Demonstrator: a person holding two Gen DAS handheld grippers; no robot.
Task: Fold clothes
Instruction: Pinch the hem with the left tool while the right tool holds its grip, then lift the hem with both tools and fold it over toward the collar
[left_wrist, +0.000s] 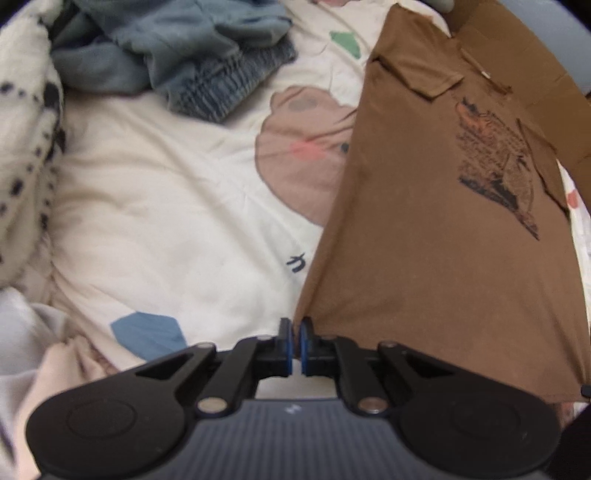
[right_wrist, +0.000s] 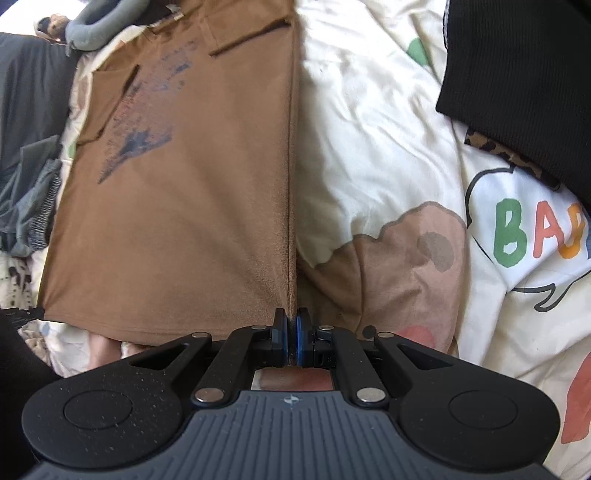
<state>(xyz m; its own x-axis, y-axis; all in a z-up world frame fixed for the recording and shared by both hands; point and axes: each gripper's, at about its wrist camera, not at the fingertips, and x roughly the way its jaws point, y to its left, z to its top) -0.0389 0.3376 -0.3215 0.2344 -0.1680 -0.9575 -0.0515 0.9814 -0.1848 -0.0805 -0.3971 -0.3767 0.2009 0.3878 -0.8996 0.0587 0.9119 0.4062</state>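
Observation:
A brown T-shirt (left_wrist: 424, 240) with a dark print lies lengthwise on the bed, its sleeves folded in over the front. My left gripper (left_wrist: 296, 334) is shut on the shirt's near left corner, and the cloth rises taut from the blue pads. In the right wrist view the same T-shirt (right_wrist: 177, 229) fills the left half. My right gripper (right_wrist: 291, 326) is shut on its near right corner, with the folded side edge running straight away from the pads.
The bed cover (left_wrist: 166, 203) is cream with cartoon prints. A heap of blue-grey clothes (left_wrist: 177, 55) lies at the far left, with a spotted blanket (left_wrist: 26, 129) beside it. Cardboard (left_wrist: 517, 74) lies under the shirt's far end. A black ribbed garment (right_wrist: 517, 74) lies at the right.

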